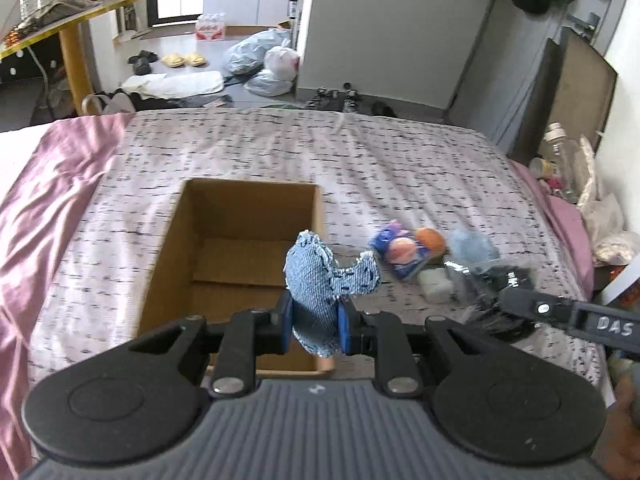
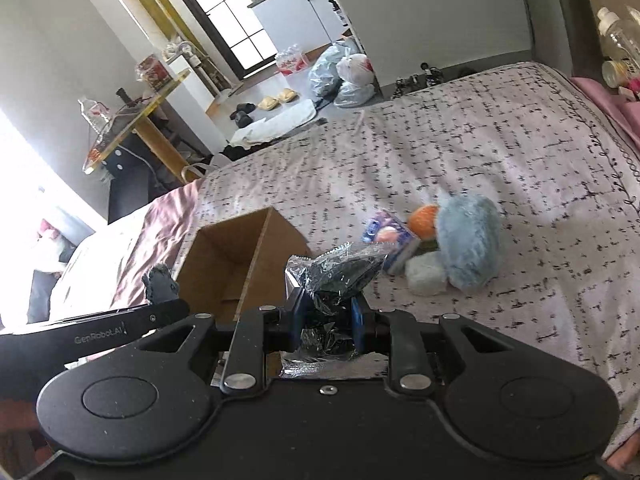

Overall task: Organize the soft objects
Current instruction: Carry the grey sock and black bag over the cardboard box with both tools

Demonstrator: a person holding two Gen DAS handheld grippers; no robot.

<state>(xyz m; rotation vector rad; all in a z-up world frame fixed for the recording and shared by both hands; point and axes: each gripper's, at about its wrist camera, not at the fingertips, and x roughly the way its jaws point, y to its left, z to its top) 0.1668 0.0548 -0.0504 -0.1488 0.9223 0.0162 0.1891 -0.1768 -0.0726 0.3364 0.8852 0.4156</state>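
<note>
My left gripper is shut on a blue denim soft piece, held above the near right corner of an open cardboard box whose inside looks bare. My right gripper is shut on a clear plastic bag with a dark item inside, just right of the box. On the bed lie a fluffy light-blue plush, an orange ball, a colourful packet and a pale soft block. The other gripper's arm reaches in from the right in the left wrist view.
The box stands on a patterned bedspread with a pink satin sheet to its left. Beyond the bed's far edge are plastic bags, slippers and a yellow-edged table. Bottles crowd the right side.
</note>
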